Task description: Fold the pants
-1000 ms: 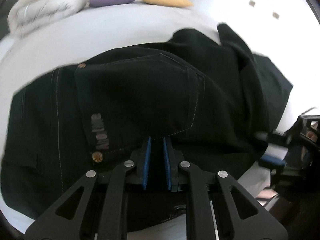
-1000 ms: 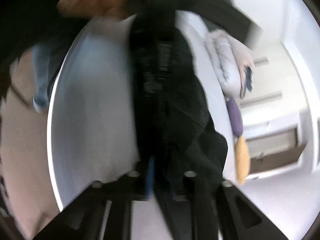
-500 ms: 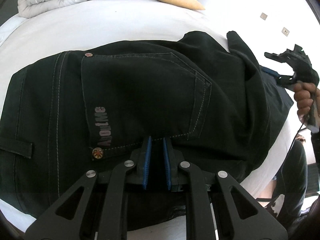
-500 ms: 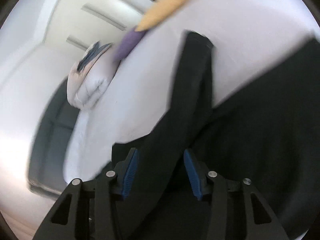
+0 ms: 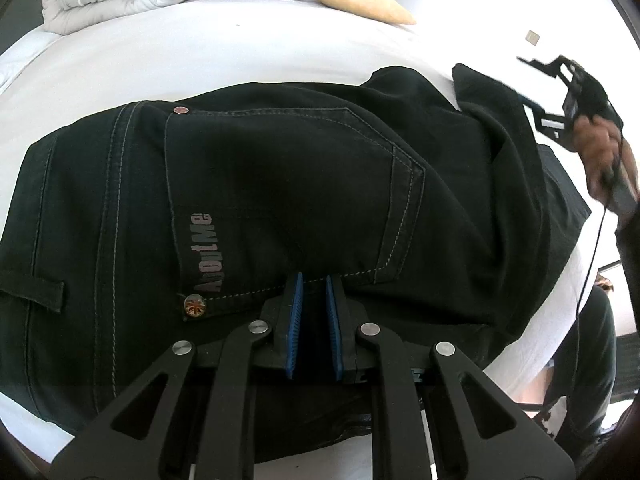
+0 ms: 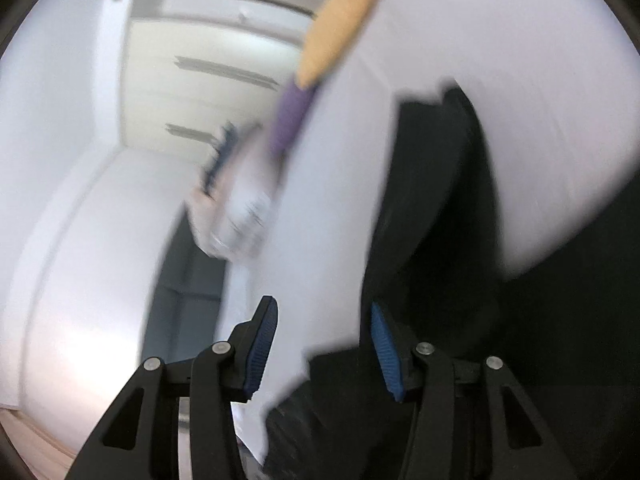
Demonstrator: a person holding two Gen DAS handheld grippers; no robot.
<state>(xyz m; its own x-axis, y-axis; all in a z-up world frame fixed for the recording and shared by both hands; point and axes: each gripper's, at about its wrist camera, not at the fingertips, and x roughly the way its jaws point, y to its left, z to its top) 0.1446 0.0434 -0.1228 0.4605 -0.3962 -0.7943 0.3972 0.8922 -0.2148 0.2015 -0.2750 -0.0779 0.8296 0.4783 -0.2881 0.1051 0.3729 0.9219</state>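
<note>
Left wrist: hand-held gripper (image 5: 313,286) pinches pants (image 5: 280,184) (narrow gap).

left wrist: close over pants (image 5: 280,184) | right wrist: blurred, probably same bed (image 6: 500,80)

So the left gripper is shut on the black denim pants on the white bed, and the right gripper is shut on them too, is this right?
Not quite. The right gripper is open: the right wrist view shows its blue pads wide apart, holding nothing. The rest stands: the left gripper is shut on the black denim pants, which lie on the white bed.
</note>
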